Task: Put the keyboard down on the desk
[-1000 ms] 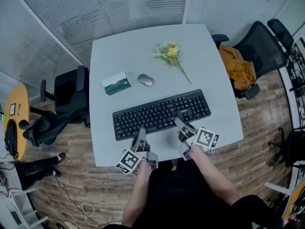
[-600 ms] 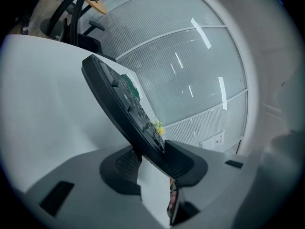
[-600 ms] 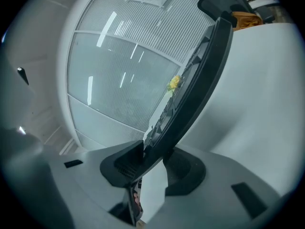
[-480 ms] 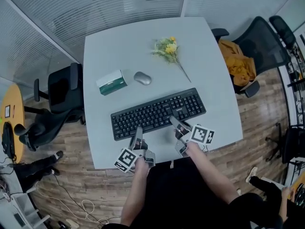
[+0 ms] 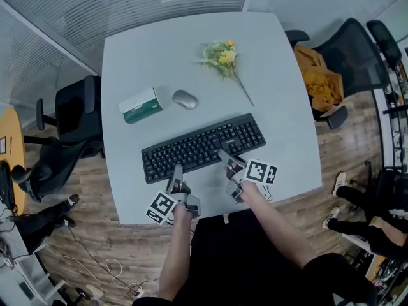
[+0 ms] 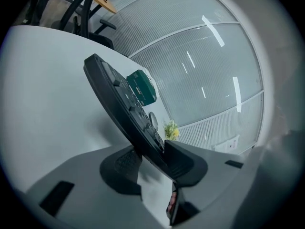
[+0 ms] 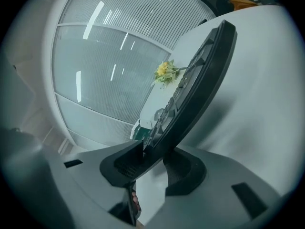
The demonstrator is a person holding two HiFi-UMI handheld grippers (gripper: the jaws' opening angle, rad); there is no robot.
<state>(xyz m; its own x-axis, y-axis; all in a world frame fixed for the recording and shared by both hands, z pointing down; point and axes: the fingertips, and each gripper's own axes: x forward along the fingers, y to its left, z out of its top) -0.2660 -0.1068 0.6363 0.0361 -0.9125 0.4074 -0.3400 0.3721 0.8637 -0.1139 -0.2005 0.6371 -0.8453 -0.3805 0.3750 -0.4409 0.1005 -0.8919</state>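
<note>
Keyboard (image 5: 203, 146) was clamped at its near edge by left gripper (image 5: 176, 171) and right gripper (image 5: 224, 159). Green box (image 5: 140, 105) sat beyond it on the desk (image 5: 280, 107), contents unseen.

keyboard (image 5: 203, 148) key legends: too small | green box (image 5: 140, 105) print: unreadable | far-right chair (image 5: 390, 40): cut by edge

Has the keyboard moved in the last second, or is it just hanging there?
Yes. In the head view the keyboard now spans less of the desk and sits farther from the mouse: it has come down toward the desk top.
</note>
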